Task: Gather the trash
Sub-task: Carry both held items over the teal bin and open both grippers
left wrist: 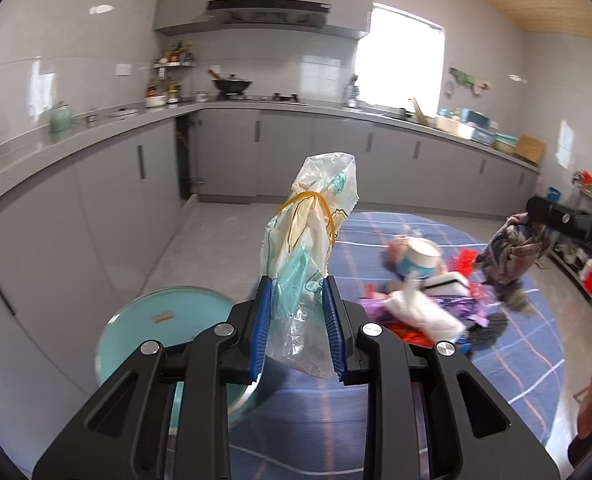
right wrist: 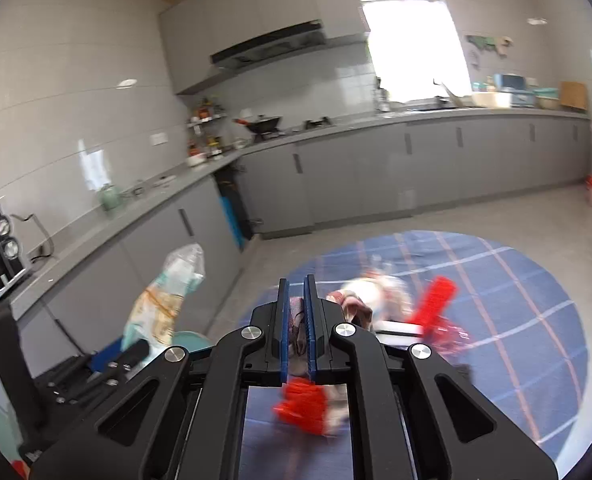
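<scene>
Your left tongs (left wrist: 296,280) are clamped on a crumpled clear plastic bag printed in teal and cream (left wrist: 309,232), which stands upright between the blue ribbed pads (left wrist: 260,320) and rises toward twelve o'clock; a yellow rubber band (left wrist: 307,204) loops around its neck. At about eight o'clock from those tongs sits a round pale-teal bin with a flat lid (left wrist: 164,320), just beside the table edge.

Your right tongs (right wrist: 297,292) are squeezed nearly together on a bunched, multicoloured patterned wrapper (right wrist: 297,320); a strip of it shows between the blue pads and more of it spills out to the two o'clock side. In the left wrist view the same bundle (left wrist: 507,256) hangs from the right tongs at three o'clock, lifted clear of the table.

The round table with a blue cloth crossed by white and pink lines (right wrist: 515,320) carries the rest of the trash. In the left wrist view, between one and three o'clock of the left tongs, lie a white paper cup with blue print (left wrist: 417,260), a crumpled white wrapper (left wrist: 423,312) and purple foil (left wrist: 467,308), all touching in one blurred pile. In the right wrist view, bright red plastic pieces (right wrist: 431,304) lie at two o'clock, and another red piece (right wrist: 303,404) shows blurred under the tongs at six o'clock.
</scene>
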A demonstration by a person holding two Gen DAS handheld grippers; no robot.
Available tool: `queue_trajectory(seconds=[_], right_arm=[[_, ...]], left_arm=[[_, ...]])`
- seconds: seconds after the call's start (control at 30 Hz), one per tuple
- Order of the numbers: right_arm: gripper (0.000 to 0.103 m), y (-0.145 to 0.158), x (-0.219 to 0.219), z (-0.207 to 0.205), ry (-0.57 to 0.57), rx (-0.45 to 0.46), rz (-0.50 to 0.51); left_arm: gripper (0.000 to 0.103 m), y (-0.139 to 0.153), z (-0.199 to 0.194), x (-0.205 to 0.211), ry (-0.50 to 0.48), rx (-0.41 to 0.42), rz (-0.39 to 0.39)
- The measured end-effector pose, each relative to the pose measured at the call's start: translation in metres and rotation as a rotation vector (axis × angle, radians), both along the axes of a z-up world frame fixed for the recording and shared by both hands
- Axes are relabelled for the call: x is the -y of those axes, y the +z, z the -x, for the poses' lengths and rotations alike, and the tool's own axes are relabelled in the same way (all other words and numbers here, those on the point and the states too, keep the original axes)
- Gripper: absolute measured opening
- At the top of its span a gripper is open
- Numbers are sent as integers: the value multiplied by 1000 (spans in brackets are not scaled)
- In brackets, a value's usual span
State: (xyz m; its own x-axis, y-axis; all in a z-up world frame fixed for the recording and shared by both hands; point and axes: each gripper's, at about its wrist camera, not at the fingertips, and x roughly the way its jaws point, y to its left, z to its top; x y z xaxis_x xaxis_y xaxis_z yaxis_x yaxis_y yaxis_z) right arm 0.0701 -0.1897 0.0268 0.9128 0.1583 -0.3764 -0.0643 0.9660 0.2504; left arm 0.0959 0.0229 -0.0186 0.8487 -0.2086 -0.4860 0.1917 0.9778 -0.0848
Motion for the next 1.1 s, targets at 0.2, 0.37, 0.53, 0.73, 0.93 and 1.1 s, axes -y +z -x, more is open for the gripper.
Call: queue_trajectory(seconds=[0.2,0.37,0.53,0.73,0.93,1.1], right_arm=[[8,-6,-57,-30,130,-33,-24],[8,-10,-108,-52,227,-59,-26],[8,-26,-150,-74,319,-110,-38],[8,-55,-175,-105,369,-199,-74],[8,-84,-193,-121,384,-270,-62],[43,-97,-196,-127,363,-301,-60]], left_arm=[[26,-5,-6,-47,104,-20,-6],[26,-17,-12,-80,186,-59,3],[26,-35,-25,-102,234,-111,-2],[26,-62,-40,-115,262,-193,-1],[27,-85,-51,-123,268,-247,-6],[37,-97,-57,-133,285,-278,-11]])
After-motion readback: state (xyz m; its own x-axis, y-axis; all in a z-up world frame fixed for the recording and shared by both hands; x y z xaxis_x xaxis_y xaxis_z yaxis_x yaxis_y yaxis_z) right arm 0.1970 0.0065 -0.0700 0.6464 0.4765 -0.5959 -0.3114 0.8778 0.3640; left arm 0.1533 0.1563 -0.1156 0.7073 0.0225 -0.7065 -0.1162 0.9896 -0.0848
